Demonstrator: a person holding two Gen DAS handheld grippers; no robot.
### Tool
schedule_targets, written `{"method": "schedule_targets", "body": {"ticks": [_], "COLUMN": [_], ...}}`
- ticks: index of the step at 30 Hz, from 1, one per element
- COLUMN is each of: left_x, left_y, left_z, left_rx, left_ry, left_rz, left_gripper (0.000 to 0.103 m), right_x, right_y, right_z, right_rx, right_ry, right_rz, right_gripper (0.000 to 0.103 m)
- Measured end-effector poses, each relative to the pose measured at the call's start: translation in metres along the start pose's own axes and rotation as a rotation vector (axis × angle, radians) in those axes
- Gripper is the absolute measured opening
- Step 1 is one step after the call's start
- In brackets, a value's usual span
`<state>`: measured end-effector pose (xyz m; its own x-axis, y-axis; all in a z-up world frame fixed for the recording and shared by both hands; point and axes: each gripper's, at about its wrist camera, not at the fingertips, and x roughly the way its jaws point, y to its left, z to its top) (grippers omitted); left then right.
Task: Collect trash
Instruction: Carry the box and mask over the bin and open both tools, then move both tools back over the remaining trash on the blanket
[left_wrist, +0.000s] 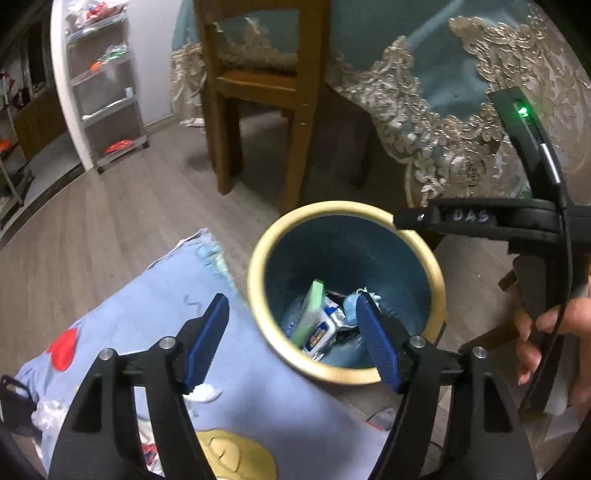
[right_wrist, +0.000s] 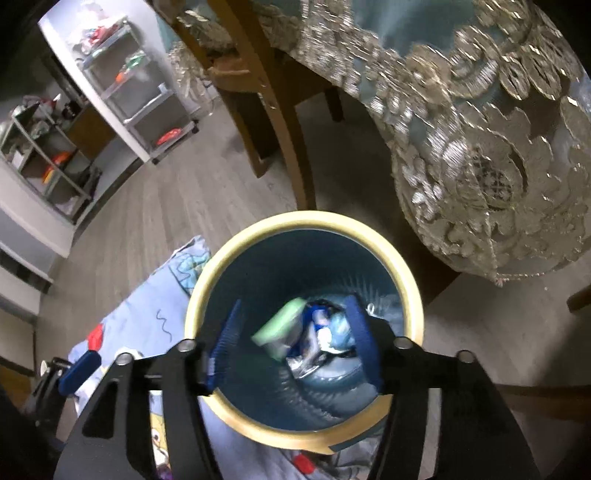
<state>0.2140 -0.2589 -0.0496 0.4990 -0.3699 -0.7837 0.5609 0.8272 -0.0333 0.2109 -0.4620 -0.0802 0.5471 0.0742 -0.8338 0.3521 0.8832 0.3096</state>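
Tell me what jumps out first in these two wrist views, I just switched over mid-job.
The teal trash bin with a gold rim stands on the floor at the centre of both views, holding a green packet and crumpled wrappers. The right gripper hangs open right over its mouth; the left gripper is open at its edge, above a blue cartoon cloth. A lace-trimmed tablecloth fills the upper right.

The bin (right_wrist: 413, 291) mouth lies open below; the draped counter (right_wrist: 498, 166) crowds two o'clock, a chair leg (right_wrist: 295, 162) stands at twelve.
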Motion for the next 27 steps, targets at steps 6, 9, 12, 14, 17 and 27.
{"method": "schedule_targets", "body": {"ticks": [6,9,12,14,17,27], "left_x": [-0.033,-0.056,-0.084,-0.101,-0.128,-0.196], "left_y": [0.027,0.046,0.068,0.082,0.107,0.191], "left_z": [-0.015,-0.024,-0.036,-0.043,-0.058,-0.117], "left_rx": [-0.043,-0.061,-0.078,-0.091,-0.107,-0.283], "left_ry": [-0.025,-0.036,-0.056,-0.064,-0.070,-0.088], "left_rz": [0.059,0.099,0.143,0.164,0.211,0.329], "left_gripper": [0.088,0.091,0.093,0.095,0.095,0.097], "right_x": [-0.011,-0.017,-0.026,-0.032,-0.043,-0.072], "right_y": [0.016,0.027,0.046,0.060,0.075,0.133], "right_z": [0.003,0.001,-0.004,-0.008,-0.016,-0.057], "right_rx": [-0.049,-0.075,-0.127,-0.160,-0.192,-0.320], "right_ry": [-0.035,-0.041,-0.060,-0.075,-0.100,-0.174], "right_rz": [0.024,0.035,0.047,0.043,0.040,0.032], "right_gripper": [0.092,0.093,0.094,0.095,0.095,0.096]}}
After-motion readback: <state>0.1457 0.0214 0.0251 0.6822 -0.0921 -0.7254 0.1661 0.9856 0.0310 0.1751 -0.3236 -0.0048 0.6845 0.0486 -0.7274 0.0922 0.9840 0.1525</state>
